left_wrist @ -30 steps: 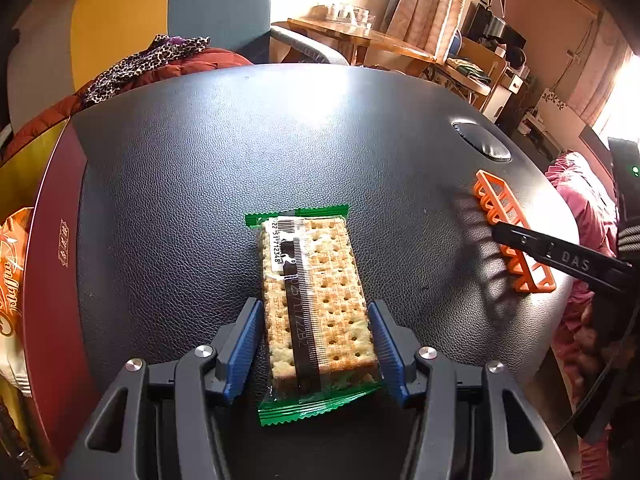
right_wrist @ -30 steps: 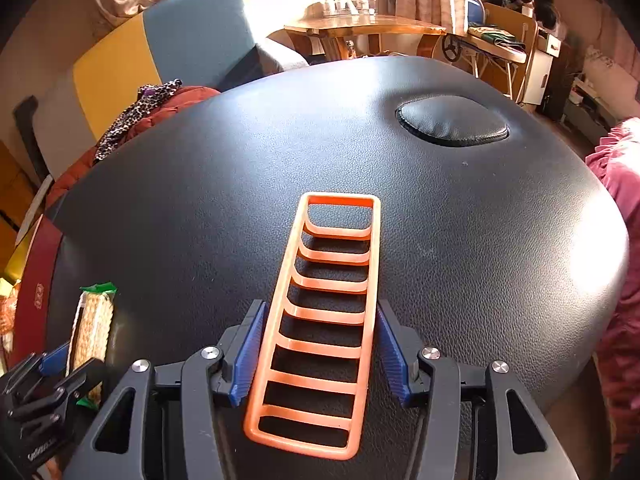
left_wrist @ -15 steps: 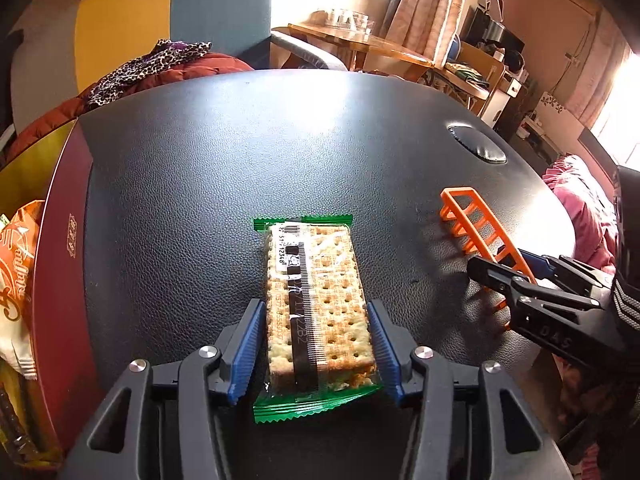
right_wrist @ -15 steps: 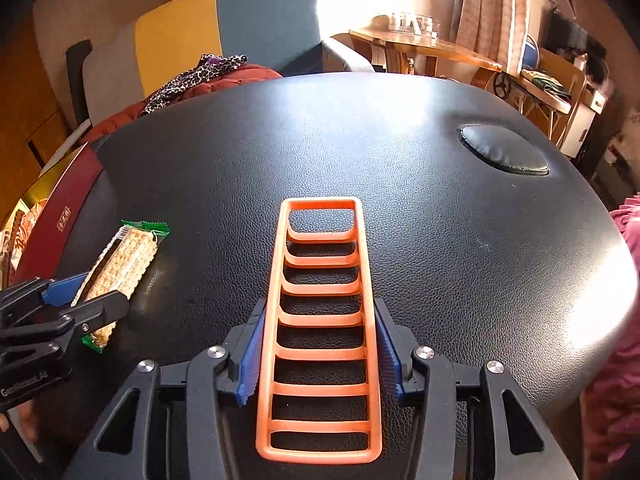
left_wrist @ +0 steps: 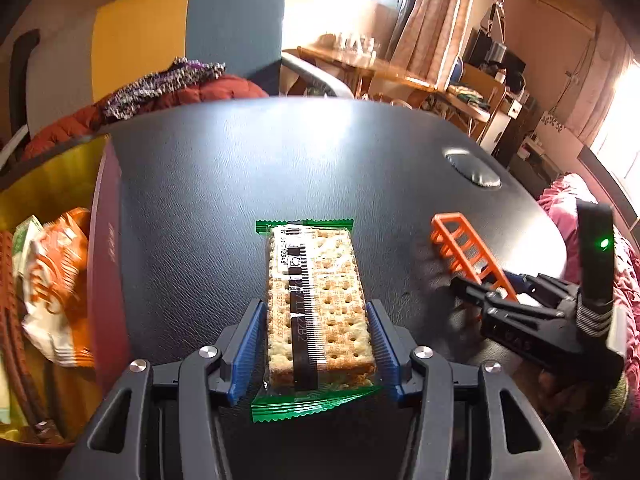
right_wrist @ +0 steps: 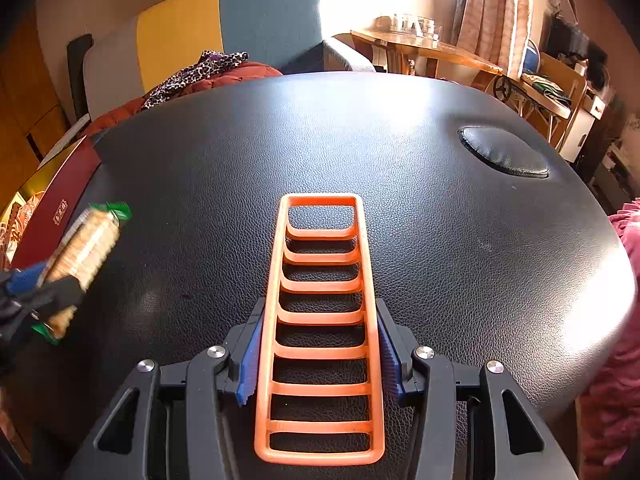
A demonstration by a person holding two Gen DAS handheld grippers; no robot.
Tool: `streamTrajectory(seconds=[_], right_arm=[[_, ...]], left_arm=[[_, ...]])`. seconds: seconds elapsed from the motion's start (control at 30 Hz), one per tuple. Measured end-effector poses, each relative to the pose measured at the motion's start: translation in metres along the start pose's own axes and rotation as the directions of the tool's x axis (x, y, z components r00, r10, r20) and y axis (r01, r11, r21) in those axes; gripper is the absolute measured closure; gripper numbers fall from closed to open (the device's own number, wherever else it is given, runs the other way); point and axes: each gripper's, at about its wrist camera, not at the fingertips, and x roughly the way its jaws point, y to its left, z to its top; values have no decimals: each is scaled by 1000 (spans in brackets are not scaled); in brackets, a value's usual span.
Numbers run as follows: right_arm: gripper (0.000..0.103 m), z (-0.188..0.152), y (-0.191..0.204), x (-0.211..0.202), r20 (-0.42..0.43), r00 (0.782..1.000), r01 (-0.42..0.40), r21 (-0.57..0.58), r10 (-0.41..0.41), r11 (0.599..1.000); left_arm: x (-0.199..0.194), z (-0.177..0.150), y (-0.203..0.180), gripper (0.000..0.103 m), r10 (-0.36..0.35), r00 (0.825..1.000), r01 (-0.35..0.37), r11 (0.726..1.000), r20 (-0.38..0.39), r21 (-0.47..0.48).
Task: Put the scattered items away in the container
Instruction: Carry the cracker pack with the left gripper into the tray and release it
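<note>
Crackers (left_wrist: 320, 304) pinched across the pack between the blue pads of the left gripper (left_wrist: 318, 344), green wrapper ends sticking out front and back; raised clear of the black desk (left_wrist: 280, 168), seen from the right wrist as a tilted pack (right_wrist: 86, 248) in the air near the desk's left edge; orange rack (right_wrist: 322, 320) clamped at its long sides by the right gripper (right_wrist: 320, 352), pads pressed on both rails; in the left wrist view, far end of the rack (left_wrist: 464, 248) tipped up off the desk, right gripper (left_wrist: 500, 300) closed on its near end. Dark red box (left_wrist: 106, 264) just beside the desk's left edge, with an orange-and-white snack bag (left_wrist: 60, 288) inside; round padded dimple (right_wrist: 504, 152) in the desk toward the far right; sofa (right_wrist: 224, 28) in yellow and blue behind, red cushion and leopard-print cloth (right_wrist: 196, 74) on it.
</note>
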Motion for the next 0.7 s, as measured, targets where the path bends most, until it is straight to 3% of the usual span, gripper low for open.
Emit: streamTrajectory(seconds=[0.43, 0.7], right_arm=[[54, 0, 3, 1, -1, 1000, 3, 12, -3, 1000], [54, 1, 4, 2, -6, 1000, 2, 9, -2, 1000]], left_arm=[[-49, 9, 47, 51, 88, 992, -76, 989, 93, -125], [-81, 19, 106, 51, 230, 964, -196, 954, 136, -225]])
